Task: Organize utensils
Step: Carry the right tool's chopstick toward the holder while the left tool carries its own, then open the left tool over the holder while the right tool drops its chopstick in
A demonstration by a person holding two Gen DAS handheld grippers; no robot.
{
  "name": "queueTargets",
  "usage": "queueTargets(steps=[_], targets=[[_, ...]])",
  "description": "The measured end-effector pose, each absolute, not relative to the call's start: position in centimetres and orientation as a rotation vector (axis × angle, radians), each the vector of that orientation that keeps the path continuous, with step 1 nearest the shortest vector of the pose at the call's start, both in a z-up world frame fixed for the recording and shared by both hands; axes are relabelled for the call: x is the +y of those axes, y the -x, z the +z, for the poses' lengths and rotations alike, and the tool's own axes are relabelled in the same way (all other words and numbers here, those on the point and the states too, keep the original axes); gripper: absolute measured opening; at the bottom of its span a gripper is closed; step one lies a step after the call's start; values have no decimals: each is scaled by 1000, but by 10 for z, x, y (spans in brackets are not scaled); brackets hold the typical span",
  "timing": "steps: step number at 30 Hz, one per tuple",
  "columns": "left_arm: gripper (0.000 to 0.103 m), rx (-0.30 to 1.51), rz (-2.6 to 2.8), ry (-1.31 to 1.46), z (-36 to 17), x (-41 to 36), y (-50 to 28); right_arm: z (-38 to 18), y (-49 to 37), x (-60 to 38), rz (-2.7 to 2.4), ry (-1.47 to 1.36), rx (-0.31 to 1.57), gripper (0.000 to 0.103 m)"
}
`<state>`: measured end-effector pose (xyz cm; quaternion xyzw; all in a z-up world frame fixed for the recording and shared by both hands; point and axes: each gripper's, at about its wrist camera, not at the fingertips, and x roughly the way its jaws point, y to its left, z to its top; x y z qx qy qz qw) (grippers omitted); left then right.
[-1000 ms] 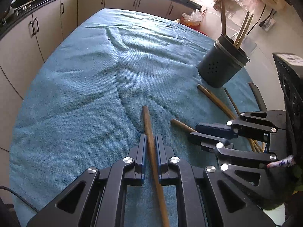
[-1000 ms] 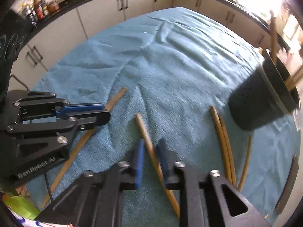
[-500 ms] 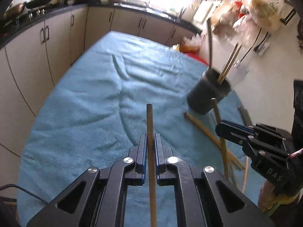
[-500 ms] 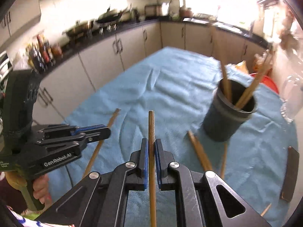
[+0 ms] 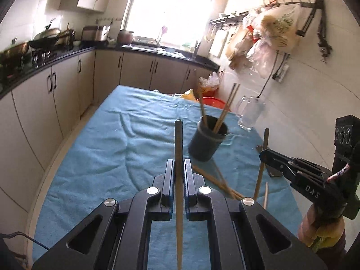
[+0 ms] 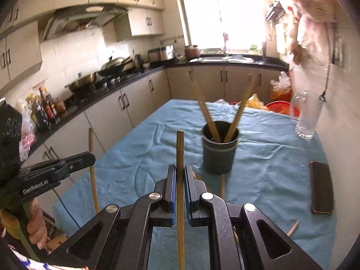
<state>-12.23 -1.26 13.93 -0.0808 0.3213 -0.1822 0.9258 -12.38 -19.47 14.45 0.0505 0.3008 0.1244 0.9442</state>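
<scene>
My left gripper (image 5: 179, 165) is shut on a wooden chopstick (image 5: 178, 144) that sticks up between its pads, lifted above the blue cloth. My right gripper (image 6: 180, 171) is shut on another chopstick (image 6: 180, 150), also raised. Each gripper shows in the other's view: the right gripper (image 5: 264, 155) with its chopstick (image 5: 262, 164) at the right, the left gripper (image 6: 90, 157) with its chopstick (image 6: 92, 148) at the left. A dark round holder (image 5: 208, 140) (image 6: 219, 150) stands ahead on the cloth with several chopsticks leaning in it. More chopsticks (image 5: 216, 181) lie loose near its base.
The table wears a wrinkled blue towel (image 5: 117, 148). A clear glass jar (image 6: 307, 117) stands at the back right, and a dark flat object (image 6: 320, 190) lies by the right edge. Kitchen cabinets (image 5: 56, 94) run along the left and far sides. A person's hand (image 6: 36, 222) holds the left gripper.
Both grippers closed on a chopstick each and lifted them off the cloth. Both views tilted up from the tabletop to the holder and kitchen.
</scene>
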Motion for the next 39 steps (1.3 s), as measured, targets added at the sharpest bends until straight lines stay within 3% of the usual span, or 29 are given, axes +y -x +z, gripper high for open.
queueTargets(steps=[19, 39], targets=[[7, 563, -417, 135, 189, -43, 130, 190, 152, -233, 191, -192, 436, 7], [7, 420, -436, 183, 275, -109, -13, 259, 22, -263, 103, -261, 255, 7]])
